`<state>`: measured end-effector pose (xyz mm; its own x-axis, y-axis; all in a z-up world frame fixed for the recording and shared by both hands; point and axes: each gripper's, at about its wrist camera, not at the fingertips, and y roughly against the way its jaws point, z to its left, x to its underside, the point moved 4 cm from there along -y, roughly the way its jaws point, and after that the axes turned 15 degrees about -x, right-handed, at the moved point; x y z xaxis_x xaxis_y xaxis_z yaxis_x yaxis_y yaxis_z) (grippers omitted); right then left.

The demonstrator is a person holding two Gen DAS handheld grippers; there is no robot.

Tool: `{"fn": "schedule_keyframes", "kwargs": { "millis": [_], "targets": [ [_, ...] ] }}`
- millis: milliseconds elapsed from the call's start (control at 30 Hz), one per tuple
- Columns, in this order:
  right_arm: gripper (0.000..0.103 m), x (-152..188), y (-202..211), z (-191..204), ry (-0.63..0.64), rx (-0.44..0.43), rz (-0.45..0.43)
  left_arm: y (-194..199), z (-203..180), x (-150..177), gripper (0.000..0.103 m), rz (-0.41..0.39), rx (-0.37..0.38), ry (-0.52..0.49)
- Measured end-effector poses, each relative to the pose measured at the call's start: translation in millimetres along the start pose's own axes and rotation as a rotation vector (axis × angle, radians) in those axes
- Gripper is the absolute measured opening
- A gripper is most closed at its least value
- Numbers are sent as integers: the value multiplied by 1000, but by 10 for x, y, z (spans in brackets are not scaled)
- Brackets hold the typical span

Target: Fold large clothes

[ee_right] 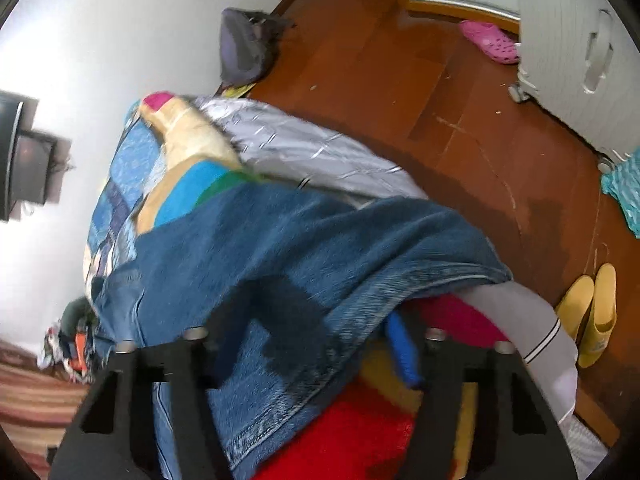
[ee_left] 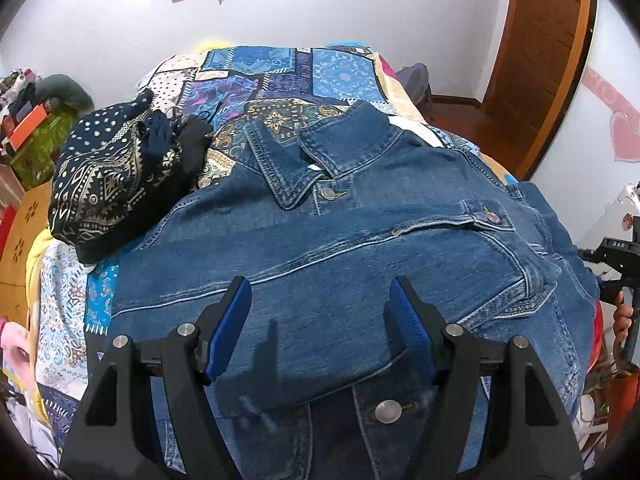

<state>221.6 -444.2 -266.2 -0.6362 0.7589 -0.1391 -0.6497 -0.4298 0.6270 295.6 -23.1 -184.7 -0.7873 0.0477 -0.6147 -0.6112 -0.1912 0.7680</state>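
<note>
A blue denim jacket (ee_left: 340, 248) lies spread front-up on the patchwork bed, collar toward the far end. My left gripper (ee_left: 320, 320) is open just above the jacket's lower front, blue pads apart, holding nothing. In the blurred right wrist view, my right gripper (ee_right: 316, 344) is open at the jacket's (ee_right: 280, 248) hanging edge. The denim hem drapes over its left finger and hides it; the right blue pad (ee_right: 402, 350) shows under the hem. The right gripper's handle also shows at the right edge of the left wrist view (ee_left: 618, 264).
A dark patterned cloth heap (ee_left: 120, 176) lies left of the jacket on the bedspread (ee_left: 280, 80). Red and grey bedding (ee_right: 360, 432) hangs below the jacket. The wooden floor (ee_right: 440, 100) holds yellow slippers (ee_right: 592, 312), a pink shoe (ee_right: 490, 42) and a white cabinet (ee_right: 580, 48).
</note>
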Motion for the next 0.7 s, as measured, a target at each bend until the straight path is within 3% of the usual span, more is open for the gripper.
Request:
{"fn": "schedule_keyframes", "kwargs": {
  "millis": [67, 333, 533, 700],
  "targets": [
    [22, -23, 61, -39, -17, 22, -26, 5, 40, 6, 71, 5, 15, 24],
    [13, -15, 346, 407, 107, 47, -121, 121, 139, 54, 71, -25, 35, 31],
    [11, 158, 587, 1386, 367, -19, -189, 262, 262, 73, 71, -63, 55, 54],
    [11, 636, 544, 2133, 581, -119, -121, 356, 371, 97, 71, -82, 63, 74]
  ]
}}
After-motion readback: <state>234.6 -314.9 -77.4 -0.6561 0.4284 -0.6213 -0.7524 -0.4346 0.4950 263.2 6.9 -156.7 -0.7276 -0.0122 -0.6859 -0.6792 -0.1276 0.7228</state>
